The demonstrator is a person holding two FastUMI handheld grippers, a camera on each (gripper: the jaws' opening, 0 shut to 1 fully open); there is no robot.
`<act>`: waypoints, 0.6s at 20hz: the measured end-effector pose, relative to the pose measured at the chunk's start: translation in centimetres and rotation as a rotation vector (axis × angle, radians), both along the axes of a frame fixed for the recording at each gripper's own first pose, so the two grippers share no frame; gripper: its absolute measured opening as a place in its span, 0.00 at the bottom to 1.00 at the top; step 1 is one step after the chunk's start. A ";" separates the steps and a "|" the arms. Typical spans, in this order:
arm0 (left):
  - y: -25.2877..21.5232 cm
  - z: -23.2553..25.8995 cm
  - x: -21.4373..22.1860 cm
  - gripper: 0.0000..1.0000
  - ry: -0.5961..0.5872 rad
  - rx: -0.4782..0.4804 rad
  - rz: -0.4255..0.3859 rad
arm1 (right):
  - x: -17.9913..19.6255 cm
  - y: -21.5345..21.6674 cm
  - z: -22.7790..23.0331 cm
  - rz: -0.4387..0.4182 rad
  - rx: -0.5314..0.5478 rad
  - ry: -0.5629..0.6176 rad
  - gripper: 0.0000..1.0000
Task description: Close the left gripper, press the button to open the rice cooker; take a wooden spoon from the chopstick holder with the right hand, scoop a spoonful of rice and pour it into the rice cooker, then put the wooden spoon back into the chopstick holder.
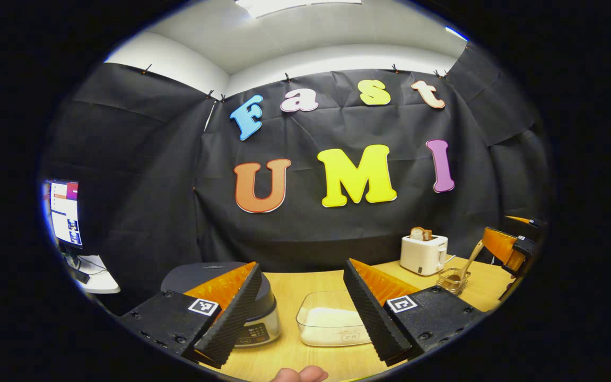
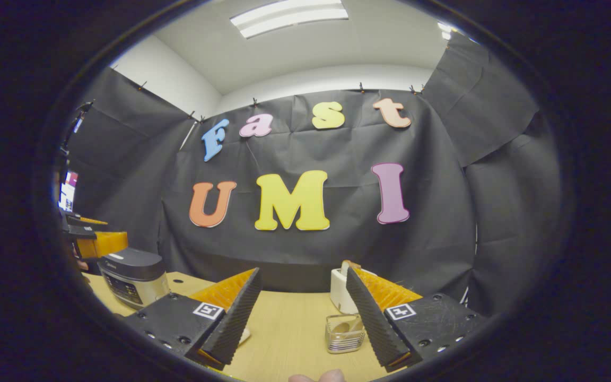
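left gripper (image 1: 300, 313) up front, jaws spread wide with nothing between them — not yet closed for the press. just past its left finger sits the rice cooker (image 1: 255, 313), lid down, control panel facing us, so the button lies low and left of the claw. beyond, the rice tub (image 1: 332, 324) between the fingers. right gripper (image 2: 301, 318) gapes empty too — chopstick holder (image 2: 343, 334) dead ahead by its right finger, wooden spoon (image 1: 469, 260) leaning out of it.

Readable txt: number "28" on front wall of clear rice container (image 1: 332, 324), lower centre of left gripper view. Rice cooker (image 1: 255, 323) panel markings too small to read.
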State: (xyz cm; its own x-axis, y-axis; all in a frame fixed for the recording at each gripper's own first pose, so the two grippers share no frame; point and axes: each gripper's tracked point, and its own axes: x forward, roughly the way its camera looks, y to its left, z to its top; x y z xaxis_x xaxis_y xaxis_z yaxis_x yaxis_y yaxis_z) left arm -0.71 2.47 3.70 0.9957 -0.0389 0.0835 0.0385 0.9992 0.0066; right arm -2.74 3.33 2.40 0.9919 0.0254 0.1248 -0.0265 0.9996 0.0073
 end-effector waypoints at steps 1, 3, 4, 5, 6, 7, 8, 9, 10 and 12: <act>-0.4 -0.2 -0.6 0.94 0.002 -0.005 -0.011 | -0.3 0.5 0.0 0.006 -0.007 0.000 0.97; -1.1 -0.5 -2.0 0.99 -0.002 -0.026 -0.028 | -1.2 0.4 0.5 -0.007 -0.024 -0.011 0.95; -0.8 -0.7 -2.5 0.99 -0.002 -0.051 -0.016 | -1.8 0.6 1.0 -0.013 -0.027 -0.027 0.97; -0.6 -0.8 -2.9 0.99 0.000 -0.079 0.001 | -2.3 0.8 1.5 -0.023 -0.024 -0.044 0.95; -0.5 -0.6 -3.3 0.99 -0.006 -0.098 0.011 | -2.7 1.1 1.8 -0.026 -0.021 -0.053 0.95; -0.6 -0.5 -3.3 0.99 -0.001 -0.093 0.011 | -3.0 1.5 1.8 -0.028 -0.019 -0.054 0.95; -0.6 -0.5 -3.6 0.99 -0.011 -0.082 0.016 | -3.2 1.9 1.7 -0.026 -0.023 -0.049 0.95; -0.7 -0.4 -3.6 0.99 -0.017 -0.065 0.013 | -3.3 2.2 1.5 -0.026 -0.027 -0.039 0.95; -1.0 -0.6 -3.6 0.99 -0.011 -0.047 0.008 | -3.3 2.4 1.3 -0.029 -0.027 -0.029 0.95; -0.5 -0.6 -3.7 0.99 -0.022 -0.034 0.026 | -3.6 2.7 1.3 -0.035 -0.018 -0.020 0.95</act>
State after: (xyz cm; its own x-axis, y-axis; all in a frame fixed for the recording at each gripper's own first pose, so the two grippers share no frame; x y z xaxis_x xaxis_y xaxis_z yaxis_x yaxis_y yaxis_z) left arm -4.39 1.92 3.11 0.9943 -0.0097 0.1066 0.0126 0.9996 -0.0268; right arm -6.30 6.01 3.72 0.9894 -0.0072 0.1448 0.0088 0.9999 -0.0108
